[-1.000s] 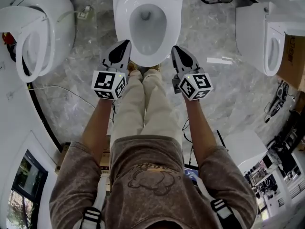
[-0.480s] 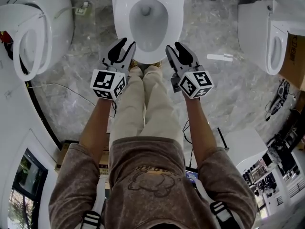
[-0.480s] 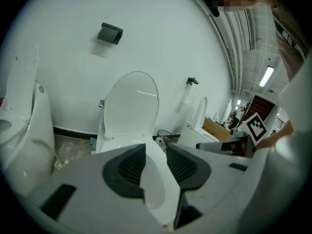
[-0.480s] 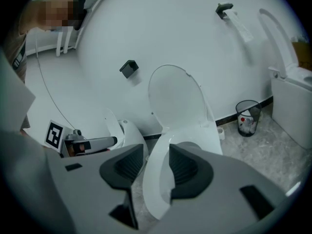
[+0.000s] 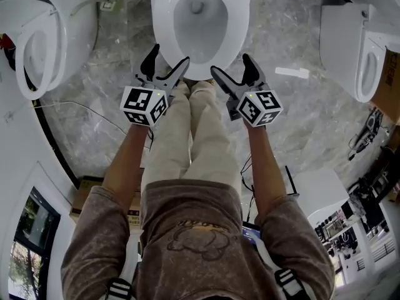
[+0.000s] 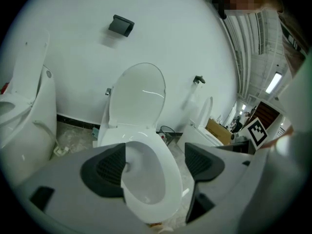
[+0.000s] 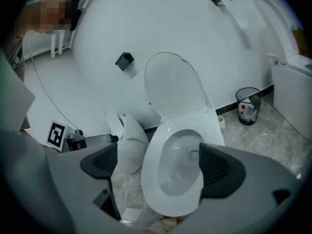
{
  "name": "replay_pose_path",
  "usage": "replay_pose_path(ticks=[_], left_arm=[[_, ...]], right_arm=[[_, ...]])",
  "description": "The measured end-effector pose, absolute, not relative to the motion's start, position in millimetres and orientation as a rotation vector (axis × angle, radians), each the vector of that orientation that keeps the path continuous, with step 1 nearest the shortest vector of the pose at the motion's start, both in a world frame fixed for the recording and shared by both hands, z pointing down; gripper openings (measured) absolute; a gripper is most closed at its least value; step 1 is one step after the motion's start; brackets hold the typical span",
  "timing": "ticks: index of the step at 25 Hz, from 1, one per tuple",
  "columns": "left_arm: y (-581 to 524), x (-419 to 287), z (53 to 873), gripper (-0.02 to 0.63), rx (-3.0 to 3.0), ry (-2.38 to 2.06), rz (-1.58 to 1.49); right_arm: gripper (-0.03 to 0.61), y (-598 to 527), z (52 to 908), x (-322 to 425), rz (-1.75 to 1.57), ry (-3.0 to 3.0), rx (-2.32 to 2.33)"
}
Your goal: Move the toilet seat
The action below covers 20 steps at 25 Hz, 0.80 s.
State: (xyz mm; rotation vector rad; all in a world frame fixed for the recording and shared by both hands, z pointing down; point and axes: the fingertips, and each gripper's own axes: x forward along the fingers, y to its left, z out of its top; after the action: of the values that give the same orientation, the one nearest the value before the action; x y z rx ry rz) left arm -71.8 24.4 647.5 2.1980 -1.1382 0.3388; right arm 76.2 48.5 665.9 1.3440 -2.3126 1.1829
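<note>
A white toilet stands straight ahead with its lid (image 6: 136,94) (image 7: 173,87) raised against the wall. The seat ring (image 5: 164,27) (image 6: 171,177) (image 7: 148,179) lies down on the bowl. My left gripper (image 5: 170,56) (image 6: 156,165) is open at the bowl's front left, and my right gripper (image 5: 229,64) (image 7: 160,165) is open at the front right. Both pairs of jaws have just been opening, and nothing is held between them. In both gripper views the front of the seat shows through the gap, beyond the pads. Whether a finger touches the rim I cannot tell.
Another toilet (image 5: 44,36) with its seat up stands at the left, and a third (image 5: 362,49) at the right. A mesh waste bin (image 7: 248,105) stands by the wall. A cable (image 5: 81,108) lies on the marble floor. The person's legs (image 5: 187,136) reach the bowl's front.
Both grippers went from shut to wide open. Both hands sank a little at the bowl's front rim.
</note>
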Motion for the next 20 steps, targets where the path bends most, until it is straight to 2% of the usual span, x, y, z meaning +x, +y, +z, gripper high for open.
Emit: replay_pose_path(ticks=[3,10,20], left_arm=[[30,-71,666,0.396,2.163,-1.115,0.365],[48,-73,718,0.419,2.056,-1.071,0.427],[78,-81,788,0.420,1.904,-1.027,0.494]], right_arm=[[0.529,52,682,79,1.228,-2.279,1.352],[0.529,72,735,91,1.362,-2.162,1.325],[0.529,105,789,94,1.478,-2.042,1.258]])
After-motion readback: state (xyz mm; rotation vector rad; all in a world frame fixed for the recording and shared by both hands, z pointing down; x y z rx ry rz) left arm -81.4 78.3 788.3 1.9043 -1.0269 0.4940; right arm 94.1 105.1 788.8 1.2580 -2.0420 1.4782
